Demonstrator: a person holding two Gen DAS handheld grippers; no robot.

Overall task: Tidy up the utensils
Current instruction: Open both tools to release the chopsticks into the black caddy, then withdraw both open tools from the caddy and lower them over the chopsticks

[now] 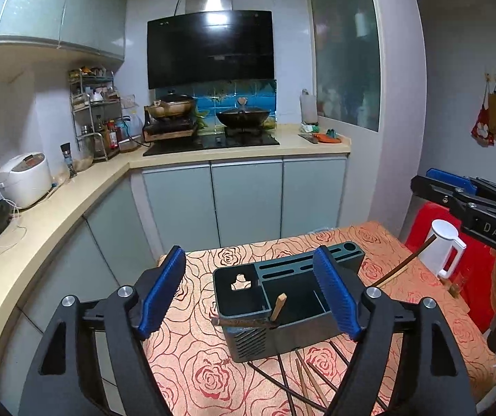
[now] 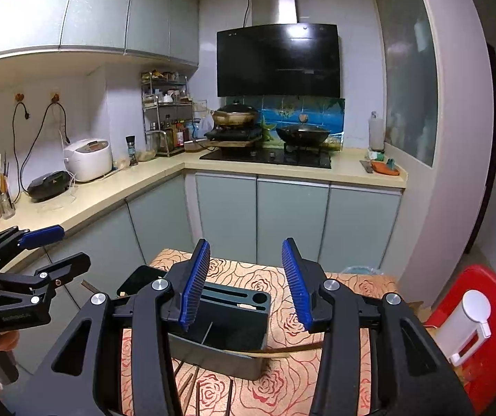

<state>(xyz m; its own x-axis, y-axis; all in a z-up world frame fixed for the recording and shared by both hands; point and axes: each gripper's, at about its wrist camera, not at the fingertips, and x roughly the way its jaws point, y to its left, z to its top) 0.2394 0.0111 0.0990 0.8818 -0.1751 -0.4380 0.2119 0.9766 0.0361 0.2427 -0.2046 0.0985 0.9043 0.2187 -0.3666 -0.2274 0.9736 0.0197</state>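
Observation:
A dark green utensil holder (image 1: 282, 312) with slots and open compartments stands on a rose-patterned table (image 1: 199, 374); it also shows in the right wrist view (image 2: 234, 326). One wooden chopstick (image 1: 278, 306) leans in a compartment. Several chopsticks (image 1: 300, 381) lie on the cloth in front of the holder. Another chopstick (image 1: 405, 260) lies right of the holder, and in the right wrist view (image 2: 282, 350) it crosses its front. My left gripper (image 1: 248, 294) is open and empty above the holder. My right gripper (image 2: 246, 284) is open and empty above it too.
A white kettle (image 1: 443, 248) stands on a red stool (image 2: 490, 312) to the right of the table. Kitchen counters (image 1: 57, 215) with a rice cooker, spice rack and stove with pans run along the left and back walls.

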